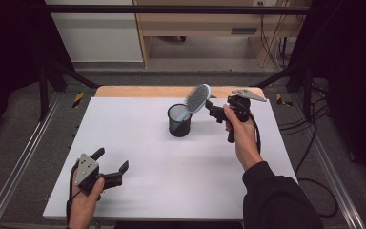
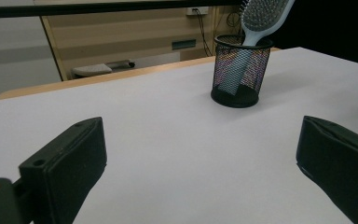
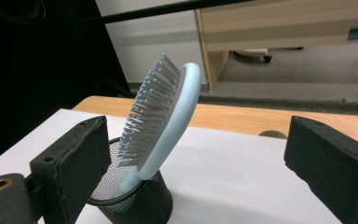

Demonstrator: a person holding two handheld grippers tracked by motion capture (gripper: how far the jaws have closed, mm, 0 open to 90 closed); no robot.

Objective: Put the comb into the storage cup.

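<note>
White table, no readable writing on anything. Black mesh cup far centre, pale blue hairbrush standing handle-down in it, head leaning right. Right gripper just right of brush, jaws spread, released. Left gripper near left, jaws wide apart, empty.

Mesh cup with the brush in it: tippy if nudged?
Probably. The mesh cup looks light, and the hairbrush leans far over its rim toward the open right claw, so it's likely top-heavy. A push high up may tip it; low, it may slide.
</note>
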